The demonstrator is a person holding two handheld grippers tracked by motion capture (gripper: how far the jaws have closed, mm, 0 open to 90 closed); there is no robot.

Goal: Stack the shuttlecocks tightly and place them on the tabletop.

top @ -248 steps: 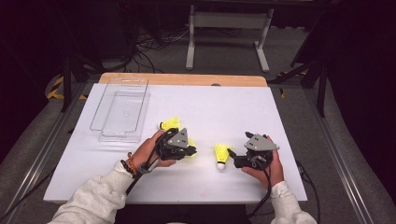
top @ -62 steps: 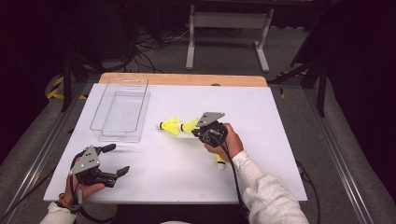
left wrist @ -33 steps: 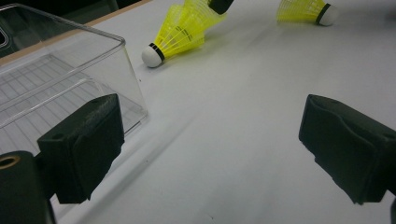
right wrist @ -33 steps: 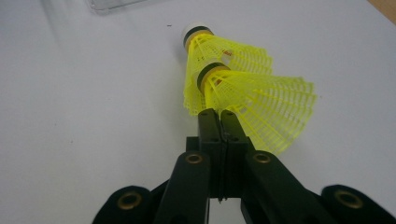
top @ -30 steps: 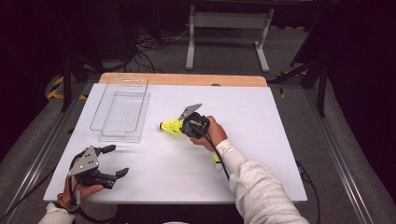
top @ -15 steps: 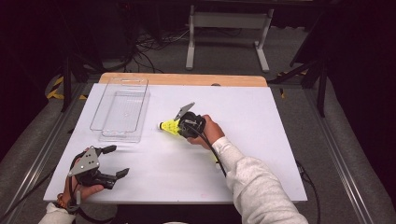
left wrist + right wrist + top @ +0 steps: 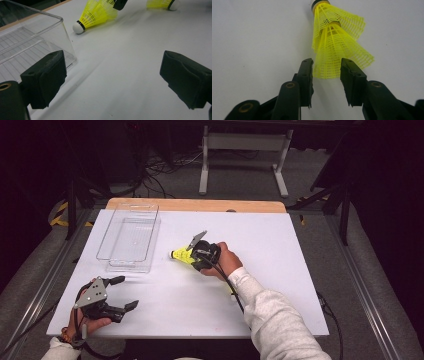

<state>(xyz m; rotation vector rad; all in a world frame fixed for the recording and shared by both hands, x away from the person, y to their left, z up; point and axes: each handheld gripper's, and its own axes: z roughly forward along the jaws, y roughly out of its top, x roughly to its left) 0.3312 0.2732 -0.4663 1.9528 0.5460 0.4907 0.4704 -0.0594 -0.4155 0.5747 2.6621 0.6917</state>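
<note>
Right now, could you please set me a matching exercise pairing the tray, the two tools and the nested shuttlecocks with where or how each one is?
1. clear tray
2. left tool
3. right tool
4. nested yellow shuttlecocks

A. by the table's near left corner, jaws wide, nothing between
B. jaws either side of a yellow skirt
C. far left of the table
D. lying mid-table, cork towards the tray

Pairs: 1-C, 2-A, 3-B, 4-D.
The right tool's jaws have just been opening, with the skirt's end between them, unpressed.
</note>
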